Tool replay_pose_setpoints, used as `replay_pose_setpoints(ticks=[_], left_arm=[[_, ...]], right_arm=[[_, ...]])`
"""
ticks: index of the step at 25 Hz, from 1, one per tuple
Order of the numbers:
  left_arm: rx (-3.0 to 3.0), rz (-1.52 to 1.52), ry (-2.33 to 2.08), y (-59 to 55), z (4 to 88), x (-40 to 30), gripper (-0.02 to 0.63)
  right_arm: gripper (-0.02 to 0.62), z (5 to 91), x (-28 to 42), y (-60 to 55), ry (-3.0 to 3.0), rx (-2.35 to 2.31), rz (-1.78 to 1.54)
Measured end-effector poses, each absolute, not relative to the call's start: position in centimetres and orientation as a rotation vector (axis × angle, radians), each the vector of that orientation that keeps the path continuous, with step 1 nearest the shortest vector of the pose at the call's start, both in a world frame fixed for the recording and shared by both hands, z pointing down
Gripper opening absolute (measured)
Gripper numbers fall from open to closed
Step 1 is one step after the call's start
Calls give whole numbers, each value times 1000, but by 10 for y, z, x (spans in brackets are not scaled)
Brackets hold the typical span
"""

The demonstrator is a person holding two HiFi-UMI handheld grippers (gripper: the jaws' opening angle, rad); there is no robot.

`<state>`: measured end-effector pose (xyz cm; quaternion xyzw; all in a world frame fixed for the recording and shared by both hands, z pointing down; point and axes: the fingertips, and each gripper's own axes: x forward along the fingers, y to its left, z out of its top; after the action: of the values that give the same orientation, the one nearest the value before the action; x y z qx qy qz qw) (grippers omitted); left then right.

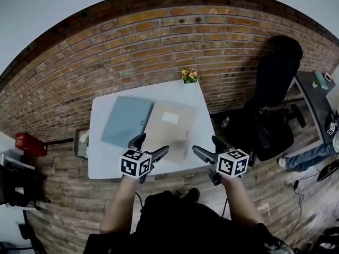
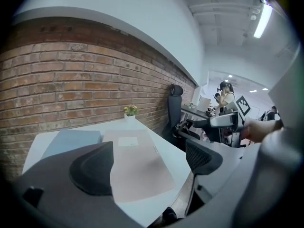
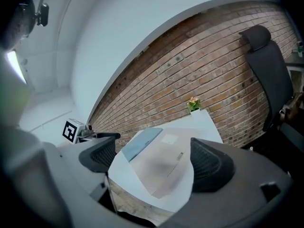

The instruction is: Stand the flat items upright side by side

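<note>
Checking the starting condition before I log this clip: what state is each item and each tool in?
blue-grey flat item: lying flat on the table, not held.
tan flat item: lying flat beside it, not held.
potted plant: upright at the table's far edge.
left tool: open, empty.
right tool: open, empty.

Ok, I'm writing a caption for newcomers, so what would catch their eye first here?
Two flat things lie on the white table: a blue-grey item at left, a beige item beside it at right. At the table's near edge hang the left tool and right tool, both open and empty. A red brick wall runs behind.
</note>
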<state>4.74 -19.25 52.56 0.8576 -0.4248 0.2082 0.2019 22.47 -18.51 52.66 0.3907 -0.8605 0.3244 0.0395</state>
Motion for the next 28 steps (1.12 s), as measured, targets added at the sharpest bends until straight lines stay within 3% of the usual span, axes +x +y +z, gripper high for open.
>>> replay_pose_setpoints(ticks=[16,28], left_arm=[[2400,605,-1024,-260,568,9,494],[2295,709,-930,-293,626,5,494]], right_arm=[[482,544,173,-243,-2481,1266,1017],[482,591,176,-277,-2318,1330,1110]])
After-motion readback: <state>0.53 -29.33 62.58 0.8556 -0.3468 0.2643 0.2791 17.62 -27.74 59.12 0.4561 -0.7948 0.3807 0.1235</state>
